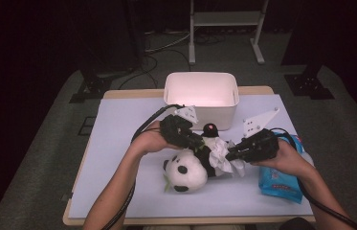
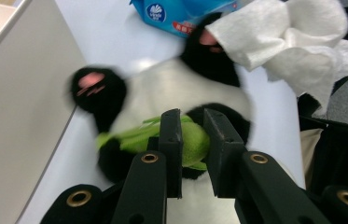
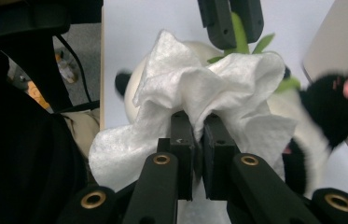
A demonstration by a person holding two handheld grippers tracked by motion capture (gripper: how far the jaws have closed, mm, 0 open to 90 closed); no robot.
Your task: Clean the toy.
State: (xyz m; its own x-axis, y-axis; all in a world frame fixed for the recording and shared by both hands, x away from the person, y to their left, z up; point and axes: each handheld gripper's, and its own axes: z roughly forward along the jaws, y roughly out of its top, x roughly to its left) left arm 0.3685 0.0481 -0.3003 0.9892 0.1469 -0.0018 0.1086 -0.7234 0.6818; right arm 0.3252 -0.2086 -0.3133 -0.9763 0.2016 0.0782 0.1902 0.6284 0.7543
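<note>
Our left hand-held gripper [image 2: 191, 140] clamps the panda's [image 1: 188, 170] green leaf [image 2: 181, 142]; our right hand-held gripper [image 3: 198, 128] pinches a tissue [image 3: 199, 88]. Wiping hard could tear it.

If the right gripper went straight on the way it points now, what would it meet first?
Most likely the panda plush. The right gripper is shut on a crumpled white tissue, and the panda's white body lies right behind that tissue. Whether the tissue already touches it is unclear.

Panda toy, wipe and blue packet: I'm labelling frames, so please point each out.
panda toy [image 1: 185, 168], high view, its white head.
wipe [image 3: 195, 86], right gripper view, crumpled middle.
blue packet [image 1: 279, 184], high view, its top face.
</note>
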